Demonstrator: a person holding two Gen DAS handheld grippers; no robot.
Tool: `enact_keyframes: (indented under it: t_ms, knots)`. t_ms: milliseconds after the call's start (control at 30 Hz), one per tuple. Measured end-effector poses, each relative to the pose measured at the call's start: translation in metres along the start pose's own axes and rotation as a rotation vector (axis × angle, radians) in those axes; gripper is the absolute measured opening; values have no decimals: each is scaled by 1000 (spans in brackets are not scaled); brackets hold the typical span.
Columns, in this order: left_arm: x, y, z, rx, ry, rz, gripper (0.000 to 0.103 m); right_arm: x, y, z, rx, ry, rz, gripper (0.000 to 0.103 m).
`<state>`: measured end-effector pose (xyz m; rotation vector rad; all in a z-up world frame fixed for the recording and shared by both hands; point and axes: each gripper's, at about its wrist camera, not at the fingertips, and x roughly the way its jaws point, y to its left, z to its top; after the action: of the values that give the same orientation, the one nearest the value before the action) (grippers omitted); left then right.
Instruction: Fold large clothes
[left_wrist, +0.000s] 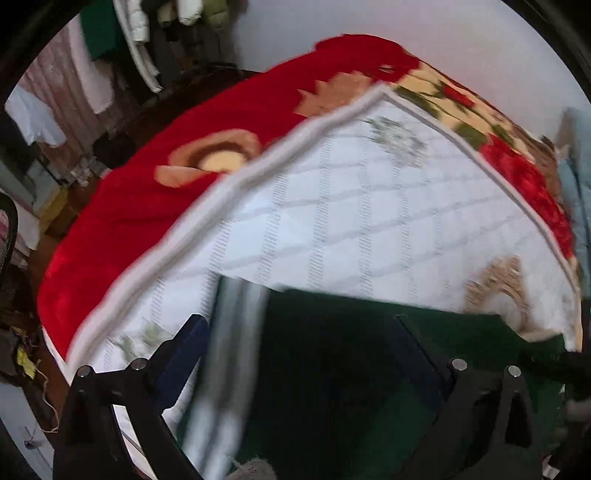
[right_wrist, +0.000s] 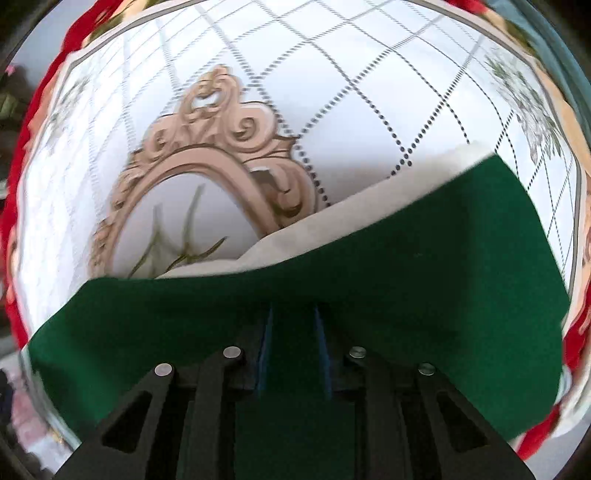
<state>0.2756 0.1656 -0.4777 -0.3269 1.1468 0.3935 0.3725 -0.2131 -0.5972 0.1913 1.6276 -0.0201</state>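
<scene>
The bed (left_wrist: 369, 221) fills both views, topped with a white quilted cover (right_wrist: 369, 92) stitched in a diamond grid of dotted lines, smooth and slightly shiny, with a pale piped border (left_wrist: 229, 192) running along its edge. Beneath it a plush red blanket (left_wrist: 147, 206) with tan, cream and green flower shapes spreads out past the border on the far and side edges. Printed on the quilt is an ornate beige scrolled frame motif (right_wrist: 207, 147), oval, with curling leaf shapes on top.

The dark green garment (right_wrist: 406, 266), a matte, felt-like cloth, lies on the near part of the bed. In the right wrist view its edge is turned over and shows a cream, fleecy lining (right_wrist: 332, 214). In the left wrist view a grey and white striped band (left_wrist: 229, 350) runs along its side, badly blurred.

The right tool (right_wrist: 293, 325) is clenched on the green garment, its blue-padded fingers (right_wrist: 321, 347) close together with cloth pinched between them. The left tool (left_wrist: 299, 328) is released, its black fingers (left_wrist: 184, 347) spread wide above the green cloth and the striped band.

Beyond the bed, hanging clothes (left_wrist: 140, 40) in white, green and pink crowd the far corner.
</scene>
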Motion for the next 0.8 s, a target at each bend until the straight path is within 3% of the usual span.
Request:
enact_keyframes:
  t_ms: [67,133,167,233,367,433,533,667,767,800]
  knots:
    - [-1,-28,-17,18,22,-22,100,-21,5,-9,-48,16,118,24]
    - [11,-59,-38,43,66,-40,100,-28,13,-24,-116,47,142,24]
    - [19,-69,-47,58,85,-37,100,-22,17,-31,-150,82,140,24]
    - [46,-93,-68,99,144,-5,100,8,15,-42,-171,161,57,23]
    - [98,-107,-96,122,242,49,100,37,0,-31,-96,178,80,20]
    - [104,-110,-101,132,196,70,103,38,3,-24,-107,209,68,20]
    - [94,-109,-97,107,190,67,103,26,4,-25,-150,206,82,22]
    - [51,-83,-99,10,128,76,103,-9,7,-46,-220,189,225,24]
    - [17,-44,-118,-132,108,96,103,23,8,-66,-265,239,199,20]
    - [8,-28,-127,-187,117,103,103,35,6,-69,-275,203,177,17]
